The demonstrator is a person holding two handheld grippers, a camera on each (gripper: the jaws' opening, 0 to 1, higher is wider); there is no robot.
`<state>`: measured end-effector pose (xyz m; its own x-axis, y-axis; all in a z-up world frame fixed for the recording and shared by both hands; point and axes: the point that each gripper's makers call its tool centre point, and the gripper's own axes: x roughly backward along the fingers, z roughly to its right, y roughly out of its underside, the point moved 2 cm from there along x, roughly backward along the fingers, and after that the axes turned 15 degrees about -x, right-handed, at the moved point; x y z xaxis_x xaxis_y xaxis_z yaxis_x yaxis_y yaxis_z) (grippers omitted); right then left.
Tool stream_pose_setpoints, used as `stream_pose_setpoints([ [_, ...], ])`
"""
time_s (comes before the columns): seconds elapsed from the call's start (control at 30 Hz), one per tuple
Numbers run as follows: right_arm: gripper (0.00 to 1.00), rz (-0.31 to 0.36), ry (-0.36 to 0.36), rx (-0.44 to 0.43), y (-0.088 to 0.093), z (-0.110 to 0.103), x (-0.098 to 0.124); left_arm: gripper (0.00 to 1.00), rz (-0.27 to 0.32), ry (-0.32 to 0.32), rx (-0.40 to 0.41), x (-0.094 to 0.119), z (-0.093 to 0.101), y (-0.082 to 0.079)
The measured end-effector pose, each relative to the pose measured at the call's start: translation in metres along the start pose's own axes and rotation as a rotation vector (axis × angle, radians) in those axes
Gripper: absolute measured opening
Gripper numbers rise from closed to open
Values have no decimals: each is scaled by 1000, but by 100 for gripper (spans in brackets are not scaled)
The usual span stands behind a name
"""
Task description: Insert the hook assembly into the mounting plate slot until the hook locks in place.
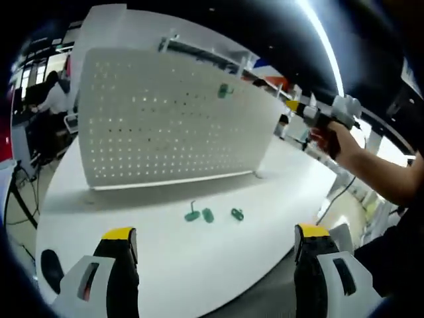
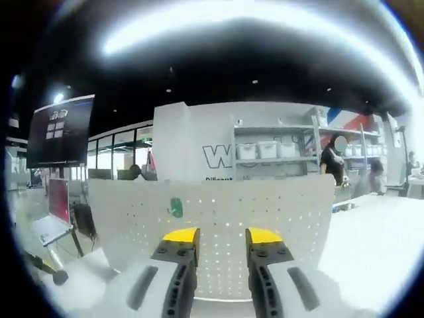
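Observation:
A white pegboard mounting plate (image 1: 165, 119) stands upright on the white table (image 1: 165, 265). One green hook (image 1: 225, 91) sits in the plate near its upper right. Three loose green hooks (image 1: 208, 214) lie on the table in front of the plate. My left gripper (image 1: 215, 235) hovers near the table's front edge, open wide, with nothing between its yellow-tipped jaws. A hand holds my right gripper (image 1: 317, 114) up in the air past the plate's right end. In the right gripper view the right gripper (image 2: 222, 237) faces the plate (image 2: 285, 212) and the green hook (image 2: 175, 207), jaws apart and holding nothing.
The table's curved front edge (image 1: 265, 285) runs just before my left jaws. A person's arm (image 1: 384, 172) reaches in from the right. A dark object (image 1: 50, 265) lies at the table's left end. Shelves (image 2: 278, 152), a monitor (image 2: 59, 129) and people stand behind.

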<state>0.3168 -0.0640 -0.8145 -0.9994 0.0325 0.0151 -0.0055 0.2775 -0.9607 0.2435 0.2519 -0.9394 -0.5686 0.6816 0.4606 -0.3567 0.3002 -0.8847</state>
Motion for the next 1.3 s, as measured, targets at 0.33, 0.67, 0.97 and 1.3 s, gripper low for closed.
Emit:
stream_pose_setpoints([
  [0.33,27,-268,-99,-34,77,2,41,100,-48,15,28,4,5,17],
  [0.67,27,-393,-146,48,112,7,80,99,-114,7,35,10,5,34],
  [0.97,27,-477,-166,53,136,9,101,99,-131,-5,65,9,2,38],
  [1.3,27,-590,-210,81,170,4,118,98,-165,-6,48,8,-3,45],
])
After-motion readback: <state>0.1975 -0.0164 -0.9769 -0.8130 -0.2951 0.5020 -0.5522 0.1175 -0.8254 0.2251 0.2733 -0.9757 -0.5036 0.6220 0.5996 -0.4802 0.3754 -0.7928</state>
